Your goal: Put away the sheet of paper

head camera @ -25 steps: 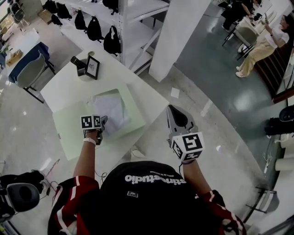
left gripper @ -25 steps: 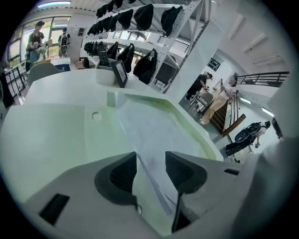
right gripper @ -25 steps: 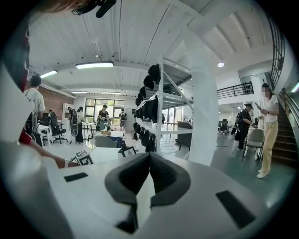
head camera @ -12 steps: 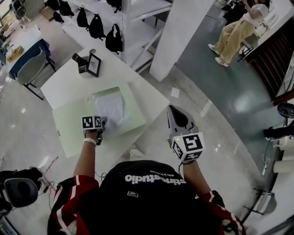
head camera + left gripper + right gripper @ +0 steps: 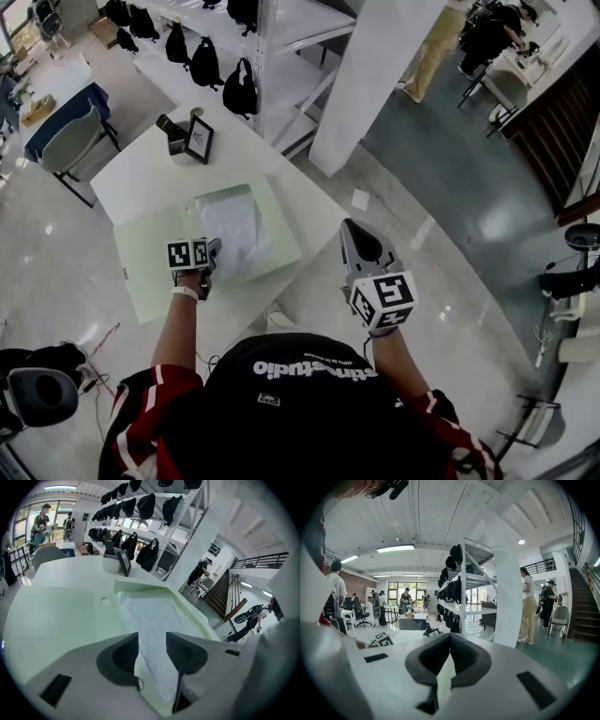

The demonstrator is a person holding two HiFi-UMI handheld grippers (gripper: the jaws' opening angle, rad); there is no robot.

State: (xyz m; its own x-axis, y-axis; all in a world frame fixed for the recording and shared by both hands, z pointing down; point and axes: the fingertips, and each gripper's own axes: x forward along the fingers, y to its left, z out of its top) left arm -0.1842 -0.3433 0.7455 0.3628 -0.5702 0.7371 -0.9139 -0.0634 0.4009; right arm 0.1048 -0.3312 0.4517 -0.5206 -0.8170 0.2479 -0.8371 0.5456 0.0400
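Paper lies flat on the right half of an open green folder on the white surface. We hold the left hand-held gripper at the sheet's near edge, jaws parted, the sheet showing in the gap below them and nothing clamped. Our right hand-held gripper hangs well apart, past the surface's edge above the floor, jaws pressed together at the tips on nothing. A small picture frame stands at the surface's far end; black bags hang on shelves behind.
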